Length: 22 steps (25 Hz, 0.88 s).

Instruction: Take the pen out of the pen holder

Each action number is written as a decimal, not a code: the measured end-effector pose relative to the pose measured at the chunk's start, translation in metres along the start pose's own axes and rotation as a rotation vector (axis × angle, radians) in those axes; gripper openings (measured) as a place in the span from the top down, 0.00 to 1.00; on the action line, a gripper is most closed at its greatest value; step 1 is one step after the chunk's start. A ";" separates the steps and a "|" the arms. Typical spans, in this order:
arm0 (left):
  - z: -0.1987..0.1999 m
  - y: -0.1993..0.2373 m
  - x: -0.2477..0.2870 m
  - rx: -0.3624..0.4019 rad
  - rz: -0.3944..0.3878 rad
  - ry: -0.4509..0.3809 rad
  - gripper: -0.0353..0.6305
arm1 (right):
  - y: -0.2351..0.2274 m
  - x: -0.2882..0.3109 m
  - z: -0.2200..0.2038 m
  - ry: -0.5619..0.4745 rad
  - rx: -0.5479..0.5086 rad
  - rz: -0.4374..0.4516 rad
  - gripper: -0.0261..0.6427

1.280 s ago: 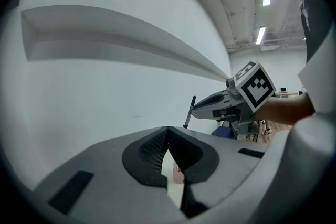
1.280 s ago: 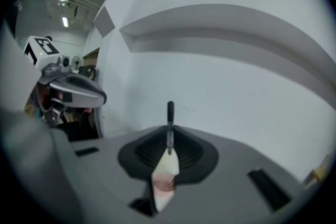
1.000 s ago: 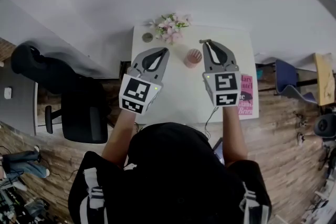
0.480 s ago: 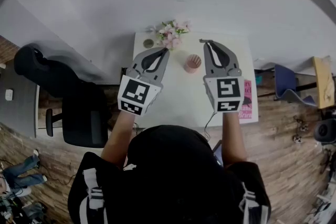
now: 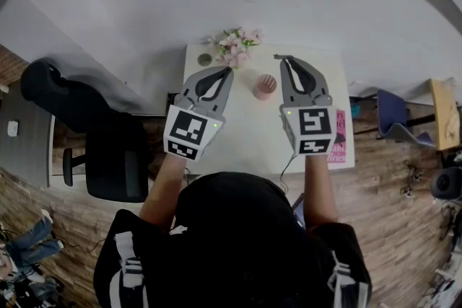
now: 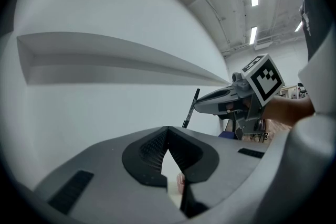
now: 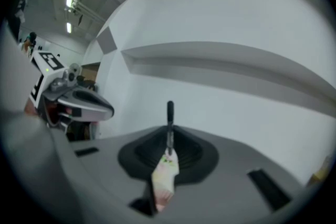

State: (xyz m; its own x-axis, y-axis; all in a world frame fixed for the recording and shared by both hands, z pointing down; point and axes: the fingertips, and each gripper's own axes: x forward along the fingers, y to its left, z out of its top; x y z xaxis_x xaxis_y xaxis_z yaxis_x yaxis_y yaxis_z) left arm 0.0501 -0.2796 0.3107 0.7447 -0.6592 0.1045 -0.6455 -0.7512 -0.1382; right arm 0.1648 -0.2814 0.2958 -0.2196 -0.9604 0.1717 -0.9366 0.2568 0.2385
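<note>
A pink pen holder (image 5: 265, 86) stands on the white table (image 5: 245, 133), between my two grippers. My right gripper (image 5: 283, 58) is held above the table to the holder's right, shut on a black pen (image 5: 279, 56). In the right gripper view the pen (image 7: 169, 122) sticks straight up out of the shut jaws of that gripper (image 7: 169, 137). The left gripper view shows the same pen (image 6: 190, 108) slanting from the right gripper's tip. My left gripper (image 5: 227, 69) hovers left of the holder, shut with nothing in it; its tips (image 6: 167, 129) meet.
A bunch of pink flowers (image 5: 235, 44) and a small round object (image 5: 205, 59) sit at the table's far edge. A pink book (image 5: 337, 133) lies at the right edge. A black office chair (image 5: 108, 148) stands left of the table.
Both grippers stay almost where they were, the right one still shut on the pen. Only the head view has shifted slightly.
</note>
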 end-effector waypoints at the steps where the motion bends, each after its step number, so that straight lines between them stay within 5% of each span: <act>1: 0.000 0.000 -0.001 0.002 0.001 0.000 0.91 | 0.000 0.000 0.000 -0.001 0.000 -0.001 0.87; 22: -0.002 -0.004 0.000 0.010 0.003 0.004 0.91 | 0.002 -0.003 -0.002 0.001 0.000 -0.002 0.87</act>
State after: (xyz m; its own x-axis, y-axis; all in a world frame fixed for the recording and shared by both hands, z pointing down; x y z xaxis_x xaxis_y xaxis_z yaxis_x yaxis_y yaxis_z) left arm 0.0525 -0.2764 0.3129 0.7423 -0.6613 0.1085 -0.6457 -0.7491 -0.1479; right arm 0.1638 -0.2781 0.2978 -0.2177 -0.9607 0.1721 -0.9368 0.2552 0.2392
